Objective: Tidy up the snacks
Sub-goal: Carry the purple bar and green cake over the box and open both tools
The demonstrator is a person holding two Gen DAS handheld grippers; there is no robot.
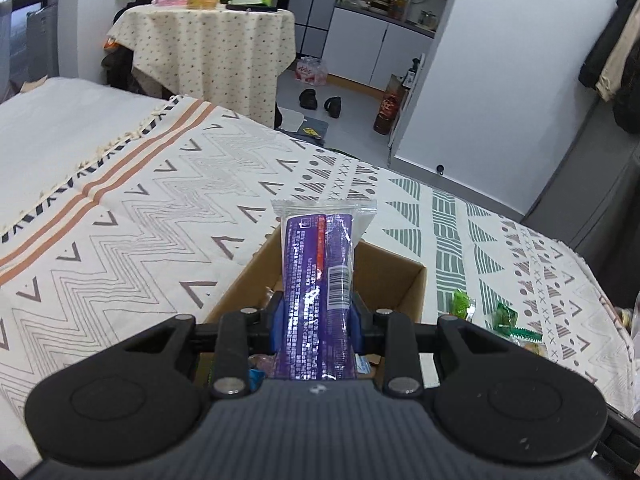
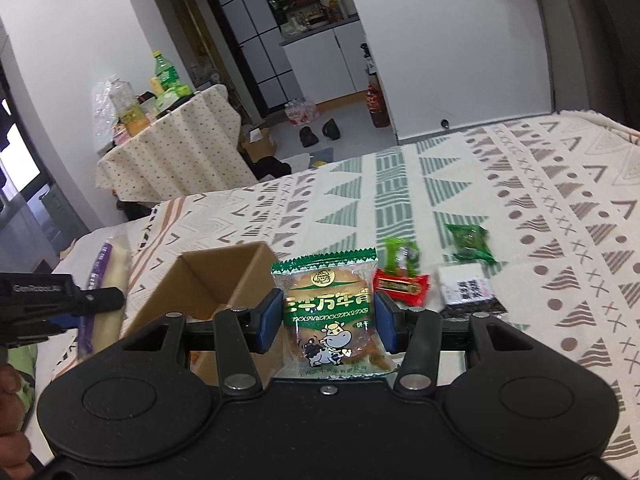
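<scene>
My left gripper (image 1: 317, 316) is shut on a long purple snack packet (image 1: 318, 280), held upright over an open cardboard box (image 1: 404, 276) on the patterned bed. Several wrapped snacks lie in the box's bottom. The right gripper (image 2: 328, 316) is shut on a green-and-clear biscuit packet with a cow on it (image 2: 330, 312), just right of the same cardboard box (image 2: 216, 280). In the right wrist view the left gripper (image 2: 96, 300) shows at the left edge, still gripping the purple packet (image 2: 98, 280).
Loose on the patterned bed cover (image 2: 540, 208) lie a green candy (image 2: 400, 256), a red packet (image 2: 402, 286), a dark green packet (image 2: 470, 244) and a black-and-white packet (image 2: 470, 290). Green candies (image 1: 502, 316) lie right of the box. A cloth-covered table (image 1: 212, 44) with bottles stands beyond.
</scene>
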